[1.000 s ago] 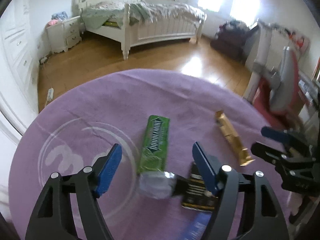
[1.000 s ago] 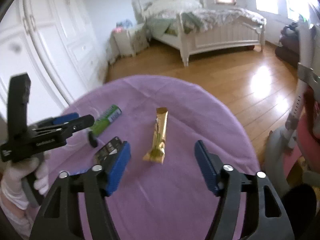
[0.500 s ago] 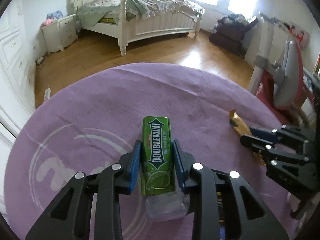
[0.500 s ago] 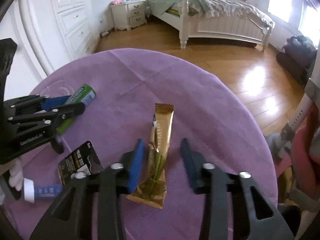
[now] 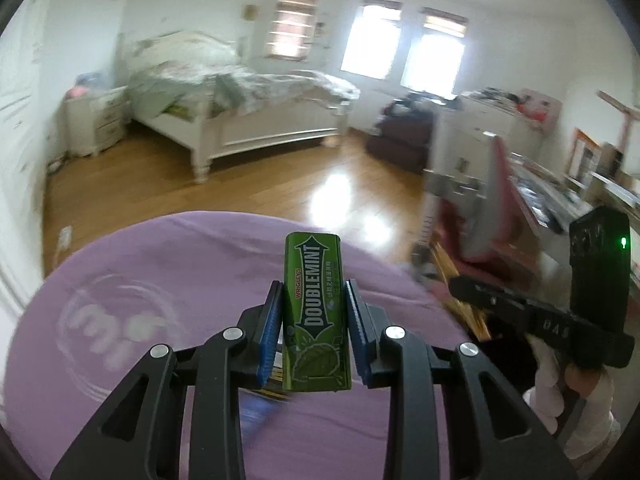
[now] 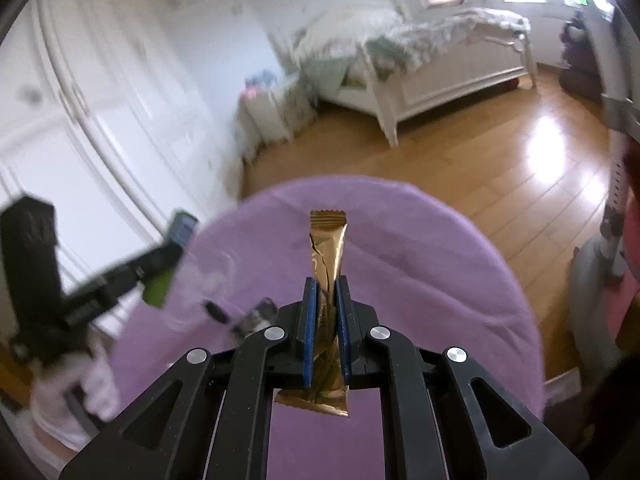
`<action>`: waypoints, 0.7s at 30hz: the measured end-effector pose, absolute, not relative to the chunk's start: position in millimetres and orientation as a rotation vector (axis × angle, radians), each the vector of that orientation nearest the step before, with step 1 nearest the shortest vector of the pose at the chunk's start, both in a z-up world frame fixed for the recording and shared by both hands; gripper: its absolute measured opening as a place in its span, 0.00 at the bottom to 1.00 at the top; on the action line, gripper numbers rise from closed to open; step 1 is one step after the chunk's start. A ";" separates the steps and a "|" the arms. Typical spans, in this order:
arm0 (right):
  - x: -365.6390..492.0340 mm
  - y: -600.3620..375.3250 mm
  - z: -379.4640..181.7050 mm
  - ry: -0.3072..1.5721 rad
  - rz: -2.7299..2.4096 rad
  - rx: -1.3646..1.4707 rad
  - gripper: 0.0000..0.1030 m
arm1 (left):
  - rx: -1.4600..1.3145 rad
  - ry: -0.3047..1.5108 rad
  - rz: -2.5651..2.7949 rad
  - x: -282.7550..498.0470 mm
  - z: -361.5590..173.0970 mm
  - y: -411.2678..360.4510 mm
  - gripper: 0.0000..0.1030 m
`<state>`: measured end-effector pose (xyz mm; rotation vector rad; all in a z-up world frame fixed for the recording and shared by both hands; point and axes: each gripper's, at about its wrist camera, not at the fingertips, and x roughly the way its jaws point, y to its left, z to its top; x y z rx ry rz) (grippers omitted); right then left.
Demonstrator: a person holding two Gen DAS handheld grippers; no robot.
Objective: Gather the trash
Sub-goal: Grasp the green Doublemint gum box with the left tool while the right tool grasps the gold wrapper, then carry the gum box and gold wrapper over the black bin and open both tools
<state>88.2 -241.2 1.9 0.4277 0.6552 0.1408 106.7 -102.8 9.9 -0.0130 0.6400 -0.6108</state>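
Glossy green gum pack (image 5: 318,312) clamped in left hand-held gripper (image 5: 314,300); crinkled gold sachet (image 6: 327,264) in right (image 6: 326,300).

I see the green gum pack (image 5: 316,312) (Doublemint printed along it) pinched between blue pads, standing on end and tipped away above the purple cloth (image 5: 160,264). The gold snack wrapper (image 6: 326,280), creased and crimped at its ends, is pinched too, pointing away over the cloth.
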 end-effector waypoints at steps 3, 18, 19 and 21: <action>40.3 -265.7 21.0 0.577 0.093 0.456 0.10 | 0.014 0.632 -0.697 82.7 13.4 -140.3 0.30; -152.1 -403.3 10.0 0.452 -0.265 0.524 0.11 | 0.009 0.693 -1.014 -3.4 -23.0 -308.7 0.30; -159.7 -410.1 6.8 0.449 -0.280 0.534 0.11 | 0.013 0.698 -1.026 -6.8 -25.9 -314.9 0.30; -172.2 -423.4 0.9 0.444 -0.311 0.553 0.11 | 0.025 0.704 -1.046 -13.3 -31.8 -329.4 0.30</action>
